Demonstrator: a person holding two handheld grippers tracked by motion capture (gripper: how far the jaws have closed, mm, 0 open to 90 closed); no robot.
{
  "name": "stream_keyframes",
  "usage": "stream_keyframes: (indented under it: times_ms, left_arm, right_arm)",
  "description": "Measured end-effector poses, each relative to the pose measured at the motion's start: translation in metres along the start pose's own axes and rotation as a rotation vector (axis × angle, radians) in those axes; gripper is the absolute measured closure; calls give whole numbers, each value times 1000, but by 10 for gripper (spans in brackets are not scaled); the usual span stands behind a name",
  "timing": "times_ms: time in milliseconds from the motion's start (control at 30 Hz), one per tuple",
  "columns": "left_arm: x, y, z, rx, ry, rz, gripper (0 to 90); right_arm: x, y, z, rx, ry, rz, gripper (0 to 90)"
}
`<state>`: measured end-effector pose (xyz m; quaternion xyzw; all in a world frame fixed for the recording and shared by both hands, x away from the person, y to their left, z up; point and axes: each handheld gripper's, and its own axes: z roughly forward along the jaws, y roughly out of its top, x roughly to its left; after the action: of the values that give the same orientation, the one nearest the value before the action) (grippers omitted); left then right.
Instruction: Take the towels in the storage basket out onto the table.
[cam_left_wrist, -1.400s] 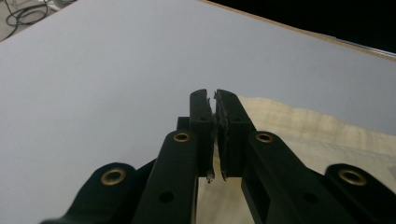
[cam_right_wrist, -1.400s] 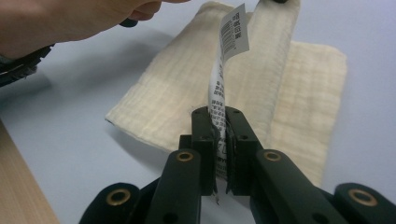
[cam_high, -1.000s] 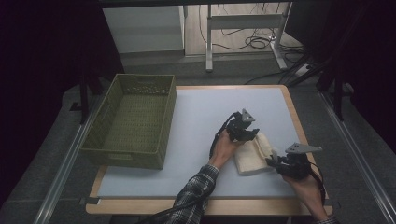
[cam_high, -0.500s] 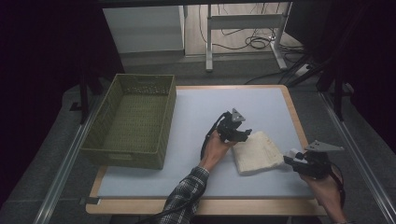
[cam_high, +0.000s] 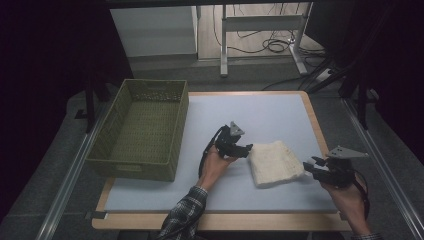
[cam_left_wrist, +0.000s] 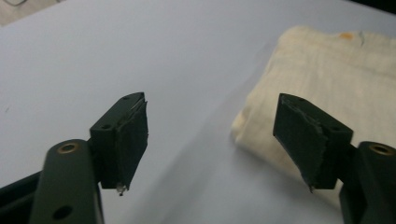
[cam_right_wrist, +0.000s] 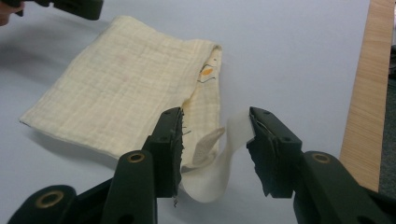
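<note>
The left hand-held gripper (cam_high: 246, 149) has just been opening, nothing between its wide jaws. The right hand-held gripper (cam_high: 314, 165), part open, straddles a loose flap without pinching. Between them, at the table's (cam_high: 280, 107) four o'clock, lies the folded cream woven cloth (cam_high: 274, 162): probably light, limp, best pinched at a folded edge.

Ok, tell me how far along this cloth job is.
Done: the cloth lies folded on the mat. In hand: nothing; left gripper has just been opening, right gripper open over a loose flap. Left, probably: moving it into the basket.
</note>
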<state>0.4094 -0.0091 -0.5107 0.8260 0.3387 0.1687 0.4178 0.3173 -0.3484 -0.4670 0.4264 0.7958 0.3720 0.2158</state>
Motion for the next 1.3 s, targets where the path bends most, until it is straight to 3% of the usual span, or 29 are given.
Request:
stream_keyframes:
  times_ms: [167,500,633,667,867,1133,1200,1300]
  left_arm:
    - [6,-19,-12,53,21,-19,206]
    - [10,-64,-44,147,50,-57,159]
    - [9,-79,-52,133,37,-96,147]
    - [9,-81,-56,136,46,-88,148]
    - [6,-88,-64,138,53,-88,134]
    - [6,-89,-63,139,52,-90,129]
    - [6,-89,-63,138,52,-90,129]
    - [6,-89,-63,136,51,-90,129]
  right_arm:
    - [1,4,0,-1,-1,0,547]
    - [10,10,7,7,48,-2,550]
    - [13,16,7,11,42,-24,551]
    - [13,18,7,10,43,-22,550]
    - [10,18,9,35,48,-14,567]
    - [14,-3,39,114,102,18,611]
    - [16,-6,45,131,115,21,675]
    - [20,-9,49,127,111,4,866]
